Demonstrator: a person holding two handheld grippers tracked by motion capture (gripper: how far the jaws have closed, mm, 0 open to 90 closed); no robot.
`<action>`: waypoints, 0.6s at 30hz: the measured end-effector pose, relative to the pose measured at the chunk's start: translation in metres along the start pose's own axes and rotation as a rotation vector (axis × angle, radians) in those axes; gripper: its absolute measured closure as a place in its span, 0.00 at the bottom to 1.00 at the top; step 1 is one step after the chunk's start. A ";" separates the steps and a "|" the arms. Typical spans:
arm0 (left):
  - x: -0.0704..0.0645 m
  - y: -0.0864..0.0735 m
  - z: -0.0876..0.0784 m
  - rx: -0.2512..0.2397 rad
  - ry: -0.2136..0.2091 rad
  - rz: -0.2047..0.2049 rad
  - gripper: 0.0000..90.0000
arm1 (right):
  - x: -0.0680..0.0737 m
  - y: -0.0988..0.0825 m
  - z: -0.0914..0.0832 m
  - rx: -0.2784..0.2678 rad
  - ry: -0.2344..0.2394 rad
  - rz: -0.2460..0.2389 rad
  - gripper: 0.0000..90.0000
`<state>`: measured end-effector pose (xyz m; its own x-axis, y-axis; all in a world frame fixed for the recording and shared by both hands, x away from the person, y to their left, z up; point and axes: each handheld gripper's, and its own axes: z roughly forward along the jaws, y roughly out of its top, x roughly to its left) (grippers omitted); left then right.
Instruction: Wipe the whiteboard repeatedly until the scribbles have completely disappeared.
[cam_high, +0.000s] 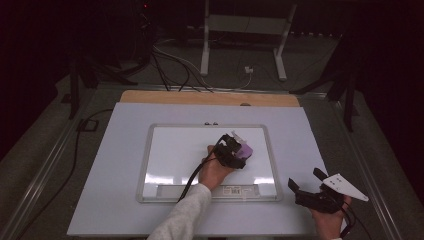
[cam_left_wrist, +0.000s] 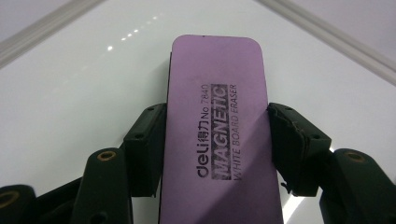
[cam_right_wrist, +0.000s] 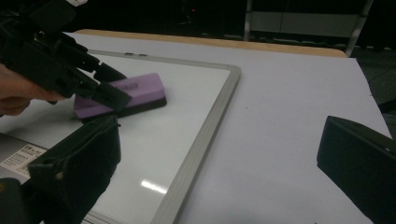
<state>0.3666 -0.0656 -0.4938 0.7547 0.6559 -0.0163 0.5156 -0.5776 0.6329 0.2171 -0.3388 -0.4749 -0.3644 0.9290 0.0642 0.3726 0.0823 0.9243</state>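
Resting flat on the whiteboard, toward its 2 o'clock corner: purple eraser, pinched at both long sides by the left gripper, jaws closed on it. Right gripper, at the table's 4 o'clock edge off the board: jaws spread wide, holding nothing.

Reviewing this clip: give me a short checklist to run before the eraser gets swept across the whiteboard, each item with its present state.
1. Left gripper clamped on both long sides of the purple eraser: ok.
2. Eraser flat on the whiteboard: ok, judging by the right gripper view.
3. Right gripper open, off the board's frame: ok.
4. Marks left to wipe: cannot tell; none visible.
5. Board fixed to the table: cannot tell.
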 end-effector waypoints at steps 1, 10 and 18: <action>-0.001 0.001 0.000 0.005 0.005 0.008 0.47 | 0.000 0.000 0.000 0.000 0.000 -0.001 0.00; 0.030 -0.003 -0.005 0.016 0.104 -0.080 0.47 | -0.001 0.000 -0.001 -0.003 -0.001 0.004 0.00; 0.057 -0.013 -0.012 0.020 0.152 -0.152 0.47 | -0.001 0.000 -0.001 -0.002 -0.001 0.005 0.00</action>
<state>0.3979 -0.0152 -0.4930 0.5986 0.8010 0.0074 0.6278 -0.4748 0.6168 0.2163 -0.3403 -0.4748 -0.3615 0.9299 0.0679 0.3726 0.0773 0.9248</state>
